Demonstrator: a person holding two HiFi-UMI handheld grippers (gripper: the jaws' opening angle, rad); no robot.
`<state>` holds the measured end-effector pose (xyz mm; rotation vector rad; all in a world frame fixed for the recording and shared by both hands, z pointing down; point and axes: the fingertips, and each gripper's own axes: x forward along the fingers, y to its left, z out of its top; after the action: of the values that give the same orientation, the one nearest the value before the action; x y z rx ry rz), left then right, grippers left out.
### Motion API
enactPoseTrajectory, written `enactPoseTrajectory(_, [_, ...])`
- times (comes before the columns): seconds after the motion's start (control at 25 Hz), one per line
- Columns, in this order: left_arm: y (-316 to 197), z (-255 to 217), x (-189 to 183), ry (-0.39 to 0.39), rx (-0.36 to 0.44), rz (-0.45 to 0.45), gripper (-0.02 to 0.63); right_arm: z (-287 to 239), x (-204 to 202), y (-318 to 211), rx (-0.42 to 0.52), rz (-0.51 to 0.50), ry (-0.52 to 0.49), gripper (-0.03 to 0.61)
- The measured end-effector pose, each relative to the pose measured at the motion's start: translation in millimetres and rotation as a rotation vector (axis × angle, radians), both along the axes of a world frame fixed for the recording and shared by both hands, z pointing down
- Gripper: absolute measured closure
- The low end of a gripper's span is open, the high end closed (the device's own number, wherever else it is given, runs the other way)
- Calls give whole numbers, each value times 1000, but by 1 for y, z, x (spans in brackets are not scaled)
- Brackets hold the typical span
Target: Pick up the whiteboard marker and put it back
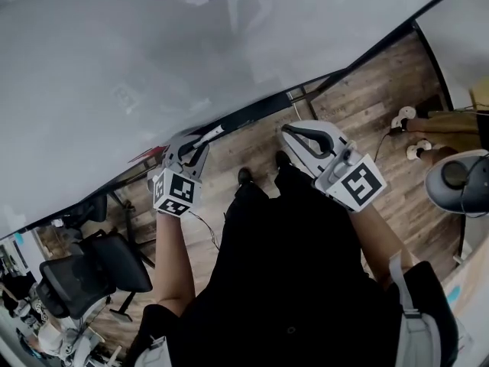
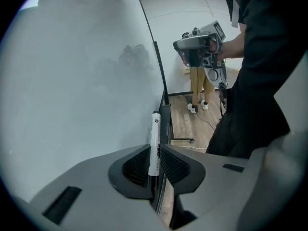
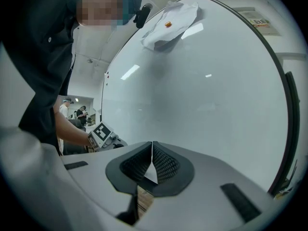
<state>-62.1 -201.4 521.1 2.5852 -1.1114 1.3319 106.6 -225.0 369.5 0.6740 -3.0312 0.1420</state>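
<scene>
The whiteboard marker [image 2: 154, 143], white with a black cap, stands upright between the ribbed pads of my left gripper [image 2: 155, 154], which is shut on it. Its tip points along the whiteboard's [image 2: 82, 81] black lower edge [image 2: 166, 110]. In the head view the left gripper [image 1: 195, 145] is close to the board's [image 1: 191, 60] bottom edge, and the marker [image 1: 212, 134] sticks out of it. My right gripper [image 1: 294, 134] hovers to the right over the floor. Its pads [image 3: 159, 160] meet at the tips, shut, with nothing between them [image 3: 152, 148].
A white cloth [image 3: 169, 23] hangs over the top of the whiteboard [image 3: 202, 90]. A black office chair [image 1: 92, 277] stands at lower left. Another person's shoes [image 1: 409, 132] are on the wooden floor [image 1: 359, 105] at the right, near a grey round object [image 1: 457, 180].
</scene>
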Motion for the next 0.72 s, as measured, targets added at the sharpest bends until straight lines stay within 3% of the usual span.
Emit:
enactPoseTrajectory(0.36, [1, 44, -10, -95, -97, -6, 540, 7, 16, 3, -19, 44, 31, 557])
enactPoseTrajectory(0.72, [-1, 61, -14, -169, -135, -30, 540, 6, 19, 6, -24, 48, 29, 558])
